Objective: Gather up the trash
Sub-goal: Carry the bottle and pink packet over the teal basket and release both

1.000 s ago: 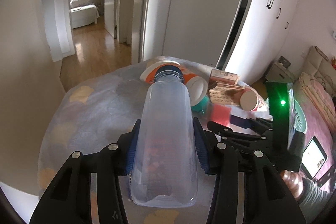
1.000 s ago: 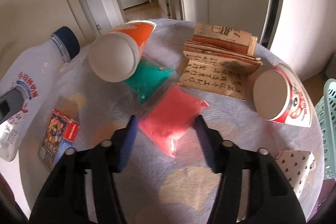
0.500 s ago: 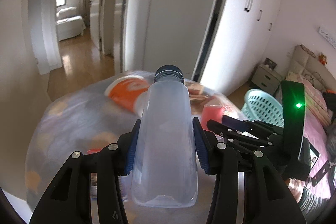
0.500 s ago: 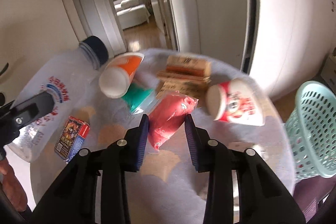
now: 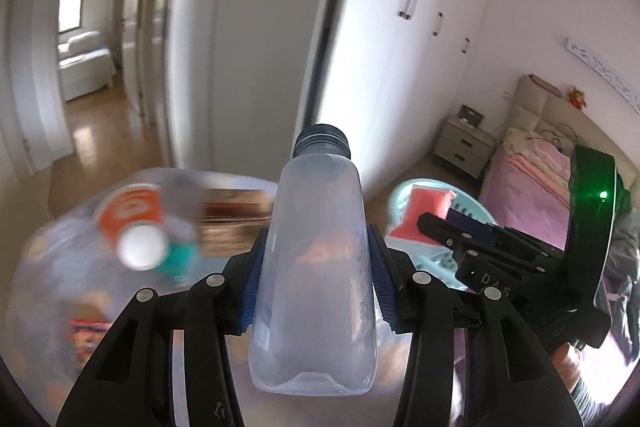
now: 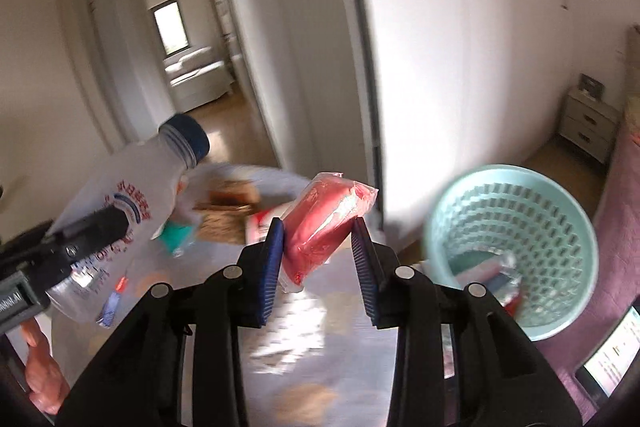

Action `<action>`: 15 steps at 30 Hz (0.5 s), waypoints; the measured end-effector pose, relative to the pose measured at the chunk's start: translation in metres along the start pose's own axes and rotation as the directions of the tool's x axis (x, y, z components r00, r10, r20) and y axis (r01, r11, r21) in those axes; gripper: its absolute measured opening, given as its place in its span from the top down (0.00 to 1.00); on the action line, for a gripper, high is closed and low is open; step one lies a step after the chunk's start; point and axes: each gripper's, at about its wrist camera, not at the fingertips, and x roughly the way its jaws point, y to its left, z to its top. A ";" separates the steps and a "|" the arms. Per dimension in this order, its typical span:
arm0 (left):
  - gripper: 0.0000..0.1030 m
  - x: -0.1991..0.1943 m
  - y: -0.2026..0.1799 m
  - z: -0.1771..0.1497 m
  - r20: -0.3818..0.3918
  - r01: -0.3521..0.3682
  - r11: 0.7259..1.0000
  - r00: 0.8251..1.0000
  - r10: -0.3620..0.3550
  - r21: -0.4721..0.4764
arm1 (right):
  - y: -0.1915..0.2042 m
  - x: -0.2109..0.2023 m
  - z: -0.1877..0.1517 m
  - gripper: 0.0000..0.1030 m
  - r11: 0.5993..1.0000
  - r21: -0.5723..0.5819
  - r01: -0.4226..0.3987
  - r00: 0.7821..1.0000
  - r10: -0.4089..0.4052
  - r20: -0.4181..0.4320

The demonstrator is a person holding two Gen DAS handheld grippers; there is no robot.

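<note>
My left gripper (image 5: 316, 263) is shut on a clear plastic bottle (image 5: 316, 267) with a dark blue cap, held in the air above the round table (image 5: 48, 275). The bottle also shows in the right wrist view (image 6: 128, 203). My right gripper (image 6: 318, 251) is shut on a red snack packet (image 6: 324, 227) and holds it up between the table and a mint green basket (image 6: 516, 211). The packet (image 5: 428, 203) and basket (image 5: 404, 191) show in the left wrist view too. The basket holds some wrappers.
On the table lie an orange and white cup (image 5: 132, 223), a teal packet (image 5: 176, 259), brown paper boxes (image 5: 232, 223), a red and white cup (image 6: 260, 227) and a small carton (image 5: 86, 339). White wardrobes stand behind. A pink bed (image 5: 532, 179) is at the right.
My right gripper closed on the red packet, lifted it off the table and swung right toward the basket. My left gripper lifted the bottle higher and turned right as well.
</note>
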 end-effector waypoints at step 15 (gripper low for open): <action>0.56 0.124 -0.116 0.003 -0.188 0.198 0.976 0.966 -0.180 0.085 | -0.155 -0.003 -0.004 0.69 0.952 0.216 0.216 0.976 -0.209 -0.055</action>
